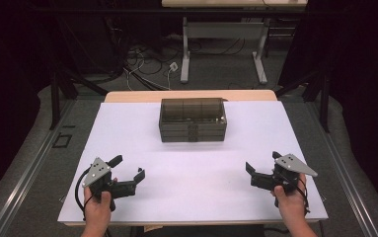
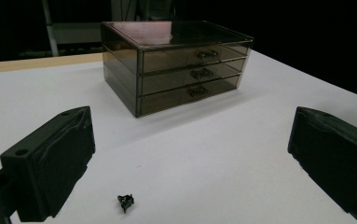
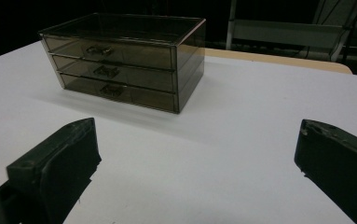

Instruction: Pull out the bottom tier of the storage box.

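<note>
A smoky, see-through chest of three drawers (image 1: 193, 121) stands at the back middle of the white table top (image 1: 127, 128), all drawers pushed in, handles facing me. My left gripper (image 1: 129, 166) rests low at the front left, open, pointing towards the chest (image 2: 176, 65), with nothing between its fingers (image 2: 50, 161). A tiny black clip-like bit (image 2: 126, 201) lies on the table just in front of it. At the front right my right gripper (image 1: 262, 163) is open too, its jaws wide apart, aimed at the chest (image 3: 125, 60) from the other side.
A strip of wooden table edge (image 1: 191, 95) shows behind the white top. Beyond it stand the white legs of another desk (image 1: 185, 54) and loose cables (image 1: 144, 61) on the floor. Dark stand legs (image 1: 56, 94) flank the table on both sides.
</note>
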`<action>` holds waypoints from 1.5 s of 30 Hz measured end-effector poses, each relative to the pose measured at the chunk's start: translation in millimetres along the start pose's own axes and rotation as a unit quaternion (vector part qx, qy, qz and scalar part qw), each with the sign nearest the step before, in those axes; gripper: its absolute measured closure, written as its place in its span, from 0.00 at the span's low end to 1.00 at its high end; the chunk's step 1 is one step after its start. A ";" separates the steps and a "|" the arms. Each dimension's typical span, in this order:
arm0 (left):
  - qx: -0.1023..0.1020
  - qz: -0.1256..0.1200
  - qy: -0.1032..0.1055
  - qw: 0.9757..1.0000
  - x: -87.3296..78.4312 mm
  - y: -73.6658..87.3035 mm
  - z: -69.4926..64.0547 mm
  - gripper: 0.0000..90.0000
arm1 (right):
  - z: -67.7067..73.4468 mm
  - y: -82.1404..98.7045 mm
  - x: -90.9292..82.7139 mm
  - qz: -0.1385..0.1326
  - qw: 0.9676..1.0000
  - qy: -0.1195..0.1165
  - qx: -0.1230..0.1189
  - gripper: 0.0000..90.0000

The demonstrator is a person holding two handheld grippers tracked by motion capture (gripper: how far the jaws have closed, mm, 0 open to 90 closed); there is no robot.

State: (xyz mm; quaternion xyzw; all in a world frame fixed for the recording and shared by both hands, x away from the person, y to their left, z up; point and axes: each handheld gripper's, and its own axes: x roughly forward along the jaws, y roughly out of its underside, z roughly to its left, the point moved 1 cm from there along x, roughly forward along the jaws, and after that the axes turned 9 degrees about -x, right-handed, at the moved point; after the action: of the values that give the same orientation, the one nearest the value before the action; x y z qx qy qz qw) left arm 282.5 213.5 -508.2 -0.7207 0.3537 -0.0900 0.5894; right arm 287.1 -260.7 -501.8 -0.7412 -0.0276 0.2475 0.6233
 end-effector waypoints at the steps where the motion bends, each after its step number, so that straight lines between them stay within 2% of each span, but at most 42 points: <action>1: 0.000 0.000 0.000 1.000 0.0 0.0 0.0 0.01 | 0.0 0.0 0.0 0.000 1.000 0.000 0.000 0.00; 6: -0.002 -0.001 -0.004 1.000 -1.5 0.5 1.6 0.01 | 3.8 -1.3 4.5 -0.007 1.000 -0.007 0.005 0.00; 7: -0.002 -0.003 -0.004 1.000 -1.7 0.3 1.9 0.01 | 6.4 -1.5 7.7 0.001 1.000 -0.004 0.001 0.00; 12: 0.001 -0.006 -0.010 1.000 -2.7 0.2 1.1 0.01 | 13.6 -3.3 12.6 0.002 1.000 -0.008 0.000 0.00; 17: 0.004 -0.007 -0.010 1.000 -4.2 0.3 -0.4 0.01 | 20.1 -4.9 14.3 0.001 1.000 -0.011 -0.003 0.07; 20: 0.006 -0.002 -0.013 1.000 -5.7 2.2 -1.5 0.01 | 24.6 -7.3 18.1 0.008 1.000 -0.026 -0.003 0.16; 23: 0.001 -0.002 -0.013 1.000 -9.2 3.7 -1.8 0.01 | 27.8 -10.1 25.1 0.000 0.999 -0.040 0.001 0.17; 29: 0.002 -0.002 -0.024 1.000 -14.9 5.2 -2.1 0.01 | 36.3 -15.6 42.9 0.008 0.998 -0.055 -0.010 0.22; 30: 0.000 -0.004 -0.027 1.000 -16.4 6.0 -2.3 0.01 | 40.2 -18.6 47.5 0.019 0.998 -0.063 -0.016 0.25; 33: 0.003 -0.003 -0.032 0.999 -18.1 6.3 -2.0 0.01 | 44.2 -21.5 53.2 0.020 0.997 -0.070 -0.017 0.28; 34: 0.005 -0.006 -0.033 0.999 -19.4 6.3 -2.3 0.01 | 47.9 -24.4 58.7 0.023 0.997 -0.075 -0.009 0.32; 41: 0.004 -0.007 -0.037 0.999 -21.5 7.0 -1.4 0.01 | 55.0 -32.2 78.0 0.027 0.996 -0.086 0.015 0.36; 43: 0.004 -0.007 -0.037 0.999 -21.5 6.9 -0.9 0.01 | 59.7 -36.8 87.2 0.027 0.995 -0.092 0.035 0.39; 45: 0.003 -0.007 -0.036 0.999 -20.8 6.8 -0.7 0.01 | 63.3 -39.3 91.0 0.029 0.994 -0.094 0.044 0.40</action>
State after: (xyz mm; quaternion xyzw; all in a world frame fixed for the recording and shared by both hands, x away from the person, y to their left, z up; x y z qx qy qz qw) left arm 264.1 225.4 -508.3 -0.7243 0.3267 -0.0696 0.6032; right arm 351.9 -162.5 -501.6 -0.6874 -0.0533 0.3349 0.6423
